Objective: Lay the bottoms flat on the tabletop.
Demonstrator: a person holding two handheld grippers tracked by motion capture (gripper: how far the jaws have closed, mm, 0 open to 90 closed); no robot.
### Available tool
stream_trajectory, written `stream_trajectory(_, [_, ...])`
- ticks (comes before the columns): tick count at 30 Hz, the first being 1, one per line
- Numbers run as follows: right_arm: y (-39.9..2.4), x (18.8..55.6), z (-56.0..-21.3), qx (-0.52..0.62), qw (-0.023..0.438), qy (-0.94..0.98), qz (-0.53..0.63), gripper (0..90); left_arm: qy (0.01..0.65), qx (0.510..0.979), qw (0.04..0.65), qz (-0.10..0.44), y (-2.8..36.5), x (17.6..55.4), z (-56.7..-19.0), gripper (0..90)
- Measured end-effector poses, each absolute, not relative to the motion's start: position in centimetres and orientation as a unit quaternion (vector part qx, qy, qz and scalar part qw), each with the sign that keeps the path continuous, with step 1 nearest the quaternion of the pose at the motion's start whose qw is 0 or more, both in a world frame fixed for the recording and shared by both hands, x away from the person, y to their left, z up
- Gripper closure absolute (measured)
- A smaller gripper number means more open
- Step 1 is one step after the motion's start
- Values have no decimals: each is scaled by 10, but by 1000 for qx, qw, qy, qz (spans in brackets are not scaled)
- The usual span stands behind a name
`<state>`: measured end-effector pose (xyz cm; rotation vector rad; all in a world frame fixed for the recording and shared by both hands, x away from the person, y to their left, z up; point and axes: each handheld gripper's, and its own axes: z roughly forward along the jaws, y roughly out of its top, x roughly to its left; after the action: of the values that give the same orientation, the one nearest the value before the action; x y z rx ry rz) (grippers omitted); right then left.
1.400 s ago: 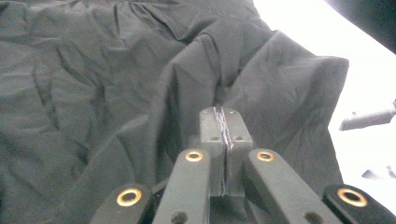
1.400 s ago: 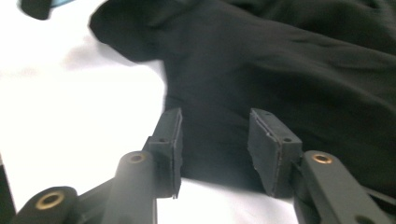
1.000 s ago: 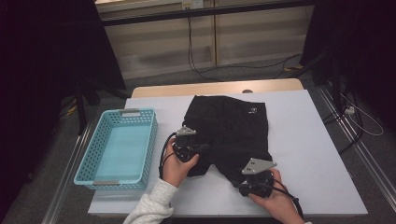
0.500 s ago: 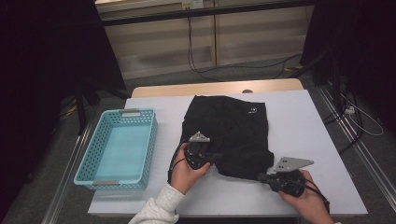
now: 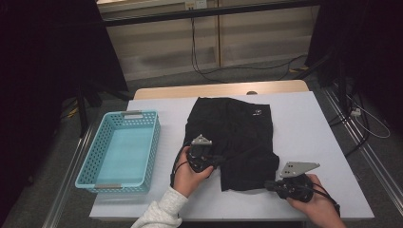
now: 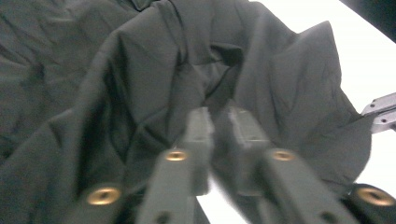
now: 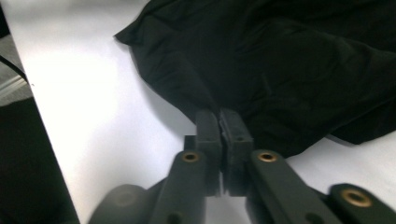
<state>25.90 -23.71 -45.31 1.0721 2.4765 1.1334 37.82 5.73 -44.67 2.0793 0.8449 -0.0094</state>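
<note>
Both grippers shifted right: left gripper (image 5: pixel 216 160) pinching black garment (image 5: pixel 237 133), right gripper (image 5: pixel 272 185) closed, probably empty, near table's (image 5: pixel 313 123) front edge.

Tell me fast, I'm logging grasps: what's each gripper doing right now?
Left gripper: shut on the black garment.
Right gripper: jaws shut at the garment's edge; whether cloth is pinched cannot be told.

black garment (image 5: pixel 235 135) spread mid white surface (image 5: pixel 309 128) | left gripper (image 5: pixel 216 160) at garment's near-left edge, fingers on the cloth | right gripper (image 5: pixel 271 184) at its near-right corner, grey plate on top | empty blue basket (image 5: pixel 92 164) at left, apart from garment
</note>
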Motion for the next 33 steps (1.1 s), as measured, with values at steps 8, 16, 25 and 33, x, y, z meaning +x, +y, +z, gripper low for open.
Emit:
stream_trajectory(8, [-213,263,-452,334,132,836,414,521,321,838,441,7,55,377,-443,558])
stream_trajectory(16, [-161,274,-470,298,136,858,395,430,326,833,446,30,64,379,-435,383])
stream_trajectory(25, [-160,282,-467,322,141,853,385,883,336,825,453,39,76,380,-429,371])
stream_trajectory(33, [-172,278,-465,331,81,849,404,900,341,819,458,50,82,381,-424,356])
